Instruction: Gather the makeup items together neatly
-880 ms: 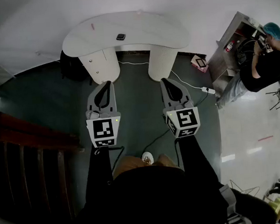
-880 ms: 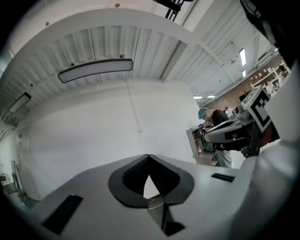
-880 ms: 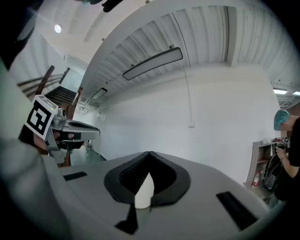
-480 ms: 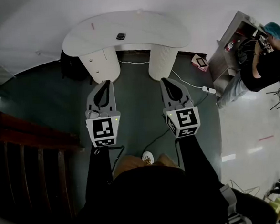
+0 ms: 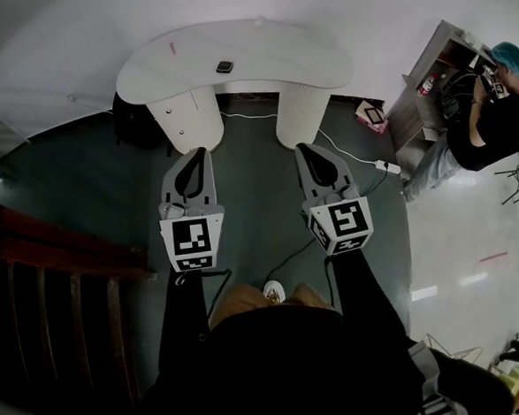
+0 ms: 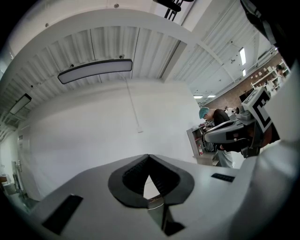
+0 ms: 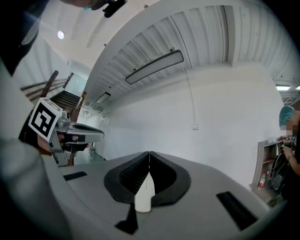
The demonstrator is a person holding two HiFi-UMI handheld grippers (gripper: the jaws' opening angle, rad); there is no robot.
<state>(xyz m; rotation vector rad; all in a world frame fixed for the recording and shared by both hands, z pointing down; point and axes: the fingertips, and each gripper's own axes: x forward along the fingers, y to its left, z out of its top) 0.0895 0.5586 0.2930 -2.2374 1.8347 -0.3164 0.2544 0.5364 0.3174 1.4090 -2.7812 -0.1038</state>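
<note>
White curved table (image 5: pixel 294 62) ahead, well apart from both grippers. Small dark case (image 5: pixel 223 68) at table middle; thin pink stick (image 5: pixel 172 49) to its left, long axis pointing away. Left gripper (image 5: pixel 199 155) and right gripper (image 5: pixel 309 148) both closed tight, empty. Case lies forward, nearer left gripper.

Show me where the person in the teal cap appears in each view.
Head view: the person in the teal cap, far right near the top, at the grey shelf unit.
Left gripper view: the person, right of centre, mid height.
Right gripper view: the person, at the right edge.
Shared landmark: the shelf unit beside the person.
</note>
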